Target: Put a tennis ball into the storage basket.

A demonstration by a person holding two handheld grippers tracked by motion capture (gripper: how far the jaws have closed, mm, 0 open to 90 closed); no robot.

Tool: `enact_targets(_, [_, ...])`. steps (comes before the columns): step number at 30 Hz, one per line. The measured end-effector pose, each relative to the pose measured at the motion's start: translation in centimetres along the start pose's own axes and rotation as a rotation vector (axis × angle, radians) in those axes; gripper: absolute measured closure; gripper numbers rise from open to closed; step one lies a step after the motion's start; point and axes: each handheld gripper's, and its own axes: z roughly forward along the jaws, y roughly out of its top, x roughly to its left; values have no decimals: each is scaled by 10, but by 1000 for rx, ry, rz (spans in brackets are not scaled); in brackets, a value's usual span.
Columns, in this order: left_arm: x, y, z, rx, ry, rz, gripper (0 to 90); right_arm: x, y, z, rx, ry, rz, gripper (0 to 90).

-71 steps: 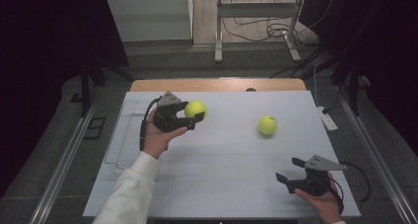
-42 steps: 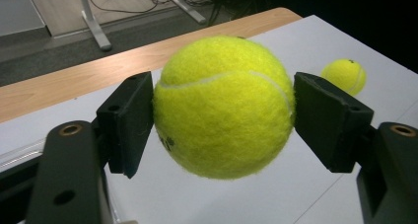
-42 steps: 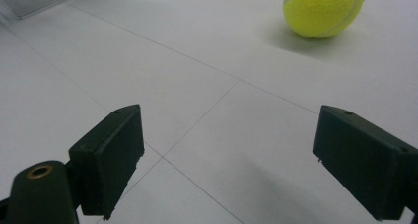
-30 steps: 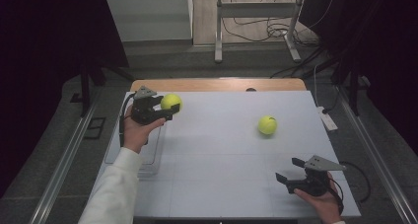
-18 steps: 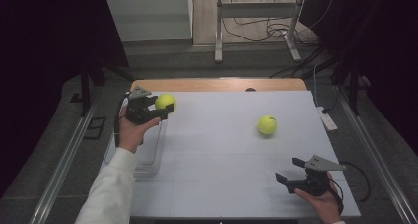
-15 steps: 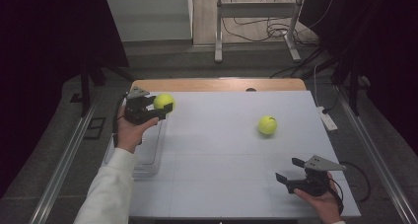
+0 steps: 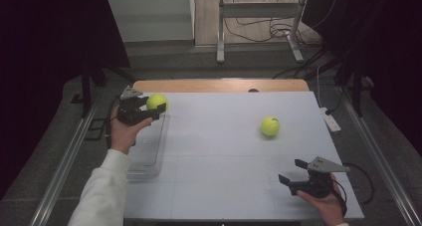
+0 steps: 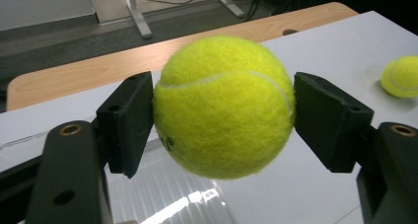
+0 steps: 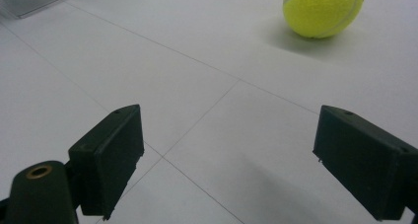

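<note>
Carry step: left tongs clamped on ball over bin far end. Next: lower, release. Right tongs wide, empty.

My white matte desk has a light wooden strip along its far edge. Grey floor around it, metal rails down both sides. Behind: grey metal stand legs, loose black cables on pale flooring. Dark curtains left and right.
</note>
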Motion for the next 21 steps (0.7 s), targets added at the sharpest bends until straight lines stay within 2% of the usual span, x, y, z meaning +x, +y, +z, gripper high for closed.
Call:
enact_targets(10, [15, -3, -4, 7, 51, -14, 273, 0, 0, 1, 0, 0, 5, 120])
enact_targets(21, [28, -7, -1, 32, 85, -27, 273, 1, 0, 0, 1, 1, 3, 120])
